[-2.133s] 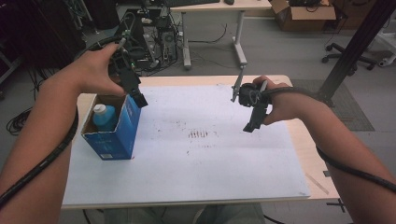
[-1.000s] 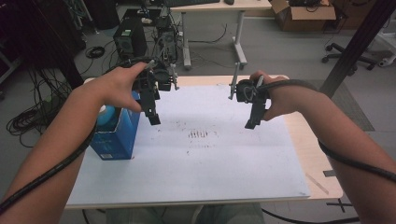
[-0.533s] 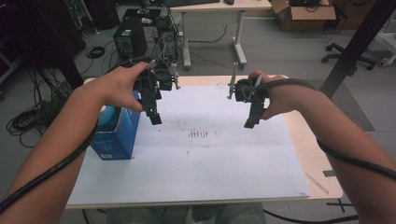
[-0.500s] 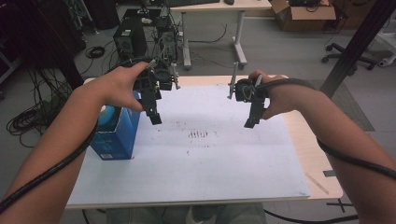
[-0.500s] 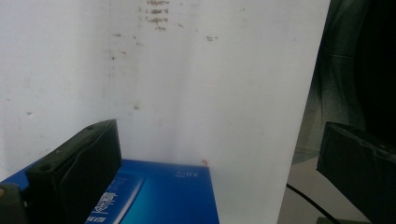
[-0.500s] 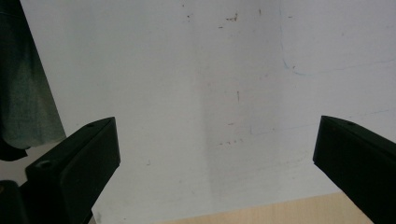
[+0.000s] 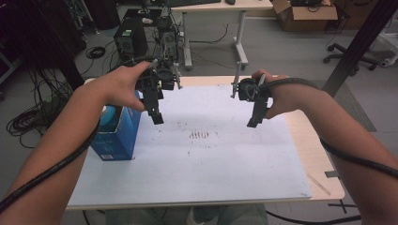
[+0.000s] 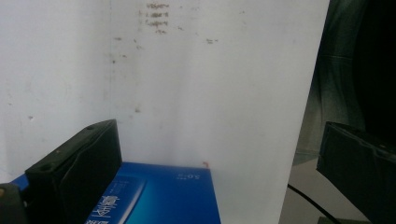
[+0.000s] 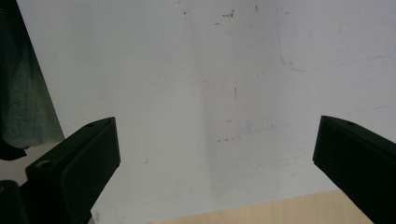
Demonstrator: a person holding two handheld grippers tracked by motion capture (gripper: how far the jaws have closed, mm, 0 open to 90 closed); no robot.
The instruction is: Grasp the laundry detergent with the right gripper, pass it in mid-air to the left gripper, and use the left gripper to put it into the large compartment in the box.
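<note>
Blue is the colour of the tall open cardboard box that stands at the left side of my wooden worktop, on the edge of the big white paper sheet with little brown marks. Something round and light blue sits inside the box; it looks like a bottle, but my arm hides most of it, so I am not sure.

My left tongs hang in the air just beside the top of the box, on its right. Their jaws stand wide apart and hold nothing. In the left gripper view I look down past them at the blue box and the white sheet.

My right tongs hang over the right part of the sheet, well apart from the box. Their jaws are wide too, and empty. In the right gripper view I see plain white paper between them and a strip of wood at the bottom.

I think I am between steps now, with both hands up and free. If the job is with the box, my next move calls for bringing the left tongs down over its open top, straight and slow, so I do not tip it. The right tongs could steady its side.
</note>
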